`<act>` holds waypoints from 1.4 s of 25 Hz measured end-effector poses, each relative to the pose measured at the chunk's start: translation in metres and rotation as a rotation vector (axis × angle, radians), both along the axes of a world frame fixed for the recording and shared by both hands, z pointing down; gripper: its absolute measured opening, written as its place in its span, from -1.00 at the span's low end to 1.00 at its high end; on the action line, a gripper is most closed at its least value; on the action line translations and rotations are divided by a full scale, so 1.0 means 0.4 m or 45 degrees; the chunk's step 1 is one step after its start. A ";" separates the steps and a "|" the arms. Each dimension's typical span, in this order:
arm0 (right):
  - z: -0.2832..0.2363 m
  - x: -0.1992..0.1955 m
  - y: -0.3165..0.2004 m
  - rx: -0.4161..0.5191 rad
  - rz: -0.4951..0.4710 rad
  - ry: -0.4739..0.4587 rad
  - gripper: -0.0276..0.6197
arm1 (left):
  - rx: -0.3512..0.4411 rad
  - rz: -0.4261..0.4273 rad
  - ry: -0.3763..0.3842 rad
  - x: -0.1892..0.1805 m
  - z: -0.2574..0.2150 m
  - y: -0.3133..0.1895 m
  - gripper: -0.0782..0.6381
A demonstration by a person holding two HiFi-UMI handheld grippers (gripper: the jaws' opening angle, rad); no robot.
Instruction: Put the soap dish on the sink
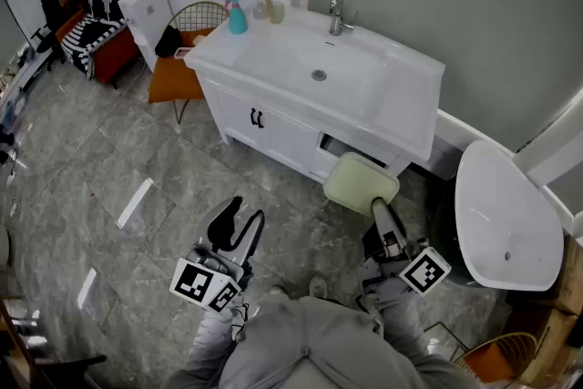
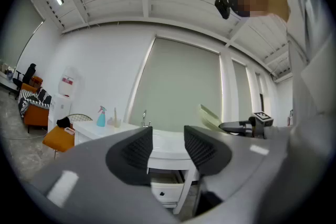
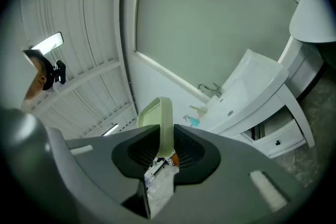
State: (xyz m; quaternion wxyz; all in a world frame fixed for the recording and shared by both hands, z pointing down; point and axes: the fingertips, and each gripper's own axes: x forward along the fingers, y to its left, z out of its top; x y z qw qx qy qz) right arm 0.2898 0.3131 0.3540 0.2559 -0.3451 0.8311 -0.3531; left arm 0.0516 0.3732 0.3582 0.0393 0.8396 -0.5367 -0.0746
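Note:
A pale green soap dish (image 1: 361,183) is held in the air in front of the white sink cabinet, my right gripper (image 1: 377,209) shut on its near edge. In the right gripper view the soap dish (image 3: 159,120) stands on edge between the two black jaws of the right gripper (image 3: 167,148). The white sink (image 1: 321,64) with its chrome tap (image 1: 337,12) lies ahead, further off. My left gripper (image 1: 239,226) hangs low at the left over the floor, open with nothing in it; the left gripper (image 2: 167,145) points toward the sink (image 2: 157,140).
A teal spray bottle (image 1: 237,16) and a cup with a brush (image 1: 271,7) stand at the counter's back left corner. An orange chair (image 1: 178,68) sits left of the cabinet, whose drawer (image 1: 351,155) is ajar. A white toilet (image 1: 506,219) is at the right.

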 end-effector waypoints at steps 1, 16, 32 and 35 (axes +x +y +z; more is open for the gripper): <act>0.000 -0.002 -0.001 -0.002 -0.002 -0.002 -0.68 | 0.001 -0.001 0.000 -0.001 -0.001 -0.001 -0.22; 0.000 -0.020 -0.020 -0.010 -0.012 -0.006 -0.69 | 0.011 -0.017 0.013 -0.017 -0.003 -0.010 -0.22; 0.005 -0.170 -0.044 -0.017 -0.002 -0.057 -0.69 | 0.014 -0.029 0.004 -0.171 0.013 -0.004 -0.22; 0.011 -0.196 -0.047 -0.016 0.000 -0.063 -0.69 | 0.009 -0.025 -0.002 -0.198 0.020 -0.013 -0.22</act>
